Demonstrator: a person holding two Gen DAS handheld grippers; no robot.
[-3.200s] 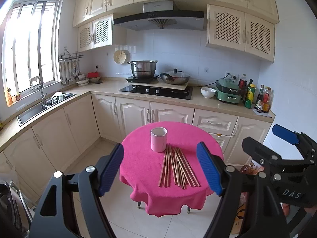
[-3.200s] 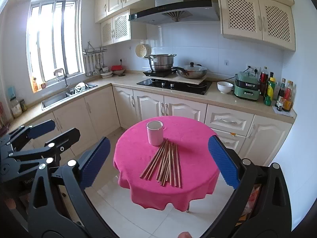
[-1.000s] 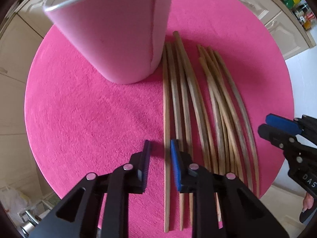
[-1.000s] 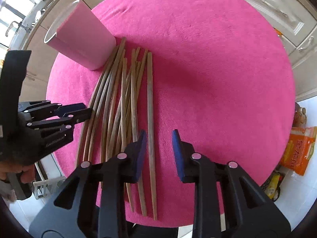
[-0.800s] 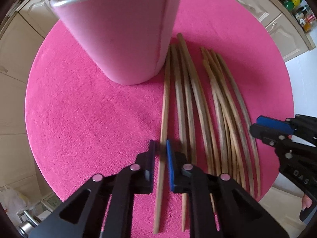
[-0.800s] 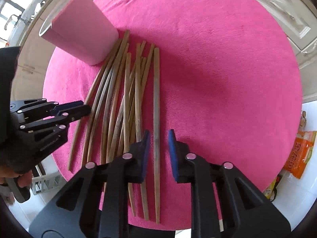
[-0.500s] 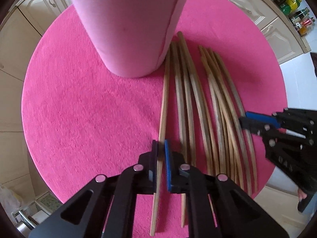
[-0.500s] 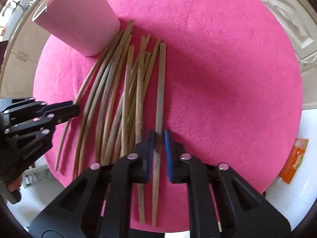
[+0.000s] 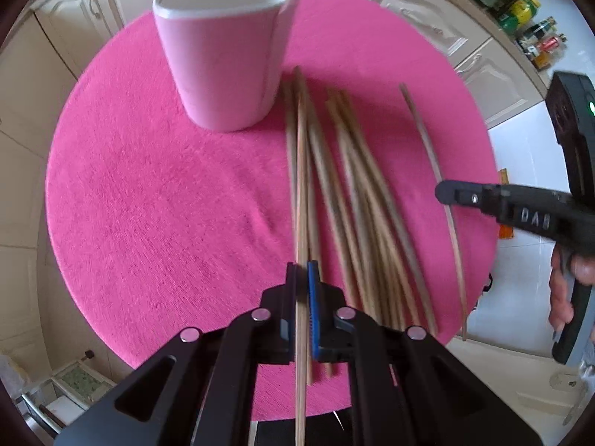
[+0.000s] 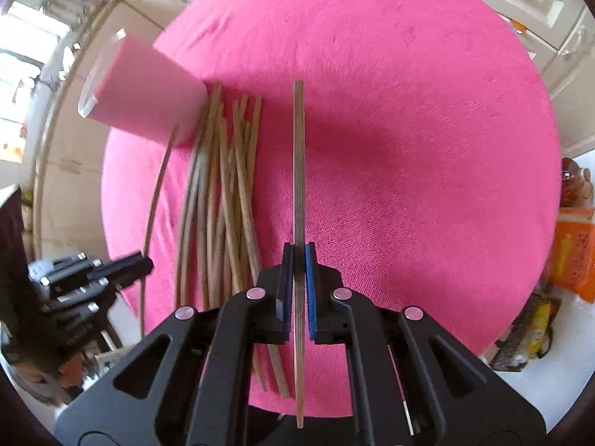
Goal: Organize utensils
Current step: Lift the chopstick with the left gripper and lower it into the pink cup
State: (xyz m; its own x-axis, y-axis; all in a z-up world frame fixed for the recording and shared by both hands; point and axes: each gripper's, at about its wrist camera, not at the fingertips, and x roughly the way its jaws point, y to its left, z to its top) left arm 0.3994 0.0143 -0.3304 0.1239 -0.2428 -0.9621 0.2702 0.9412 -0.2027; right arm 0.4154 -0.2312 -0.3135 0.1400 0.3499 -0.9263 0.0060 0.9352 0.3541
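Observation:
A pink cup (image 9: 223, 48) stands on the round table with a pink cloth (image 9: 148, 204); it also shows in the right wrist view (image 10: 145, 100). Several wooden chopsticks (image 9: 357, 193) lie beside it in a loose pile (image 10: 223, 193). My left gripper (image 9: 302, 275) is shut on one chopstick (image 9: 302, 171), lifted off the cloth. My right gripper (image 10: 298, 256) is shut on another chopstick (image 10: 298, 156), lifted above the cloth to the right of the pile. Each gripper shows in the other's view, the right one (image 9: 446, 191) and the left one (image 10: 139, 260).
Cream kitchen cabinets (image 9: 420, 18) stand behind the table. Bottles (image 9: 535, 37) sit on the counter at the far right. An orange package (image 10: 572, 249) lies on the floor to the right of the table. The floor is pale tile.
Both grippers have closed fully on a chopstick each and lifted them off the cloth. Both views have pulled back from the table.

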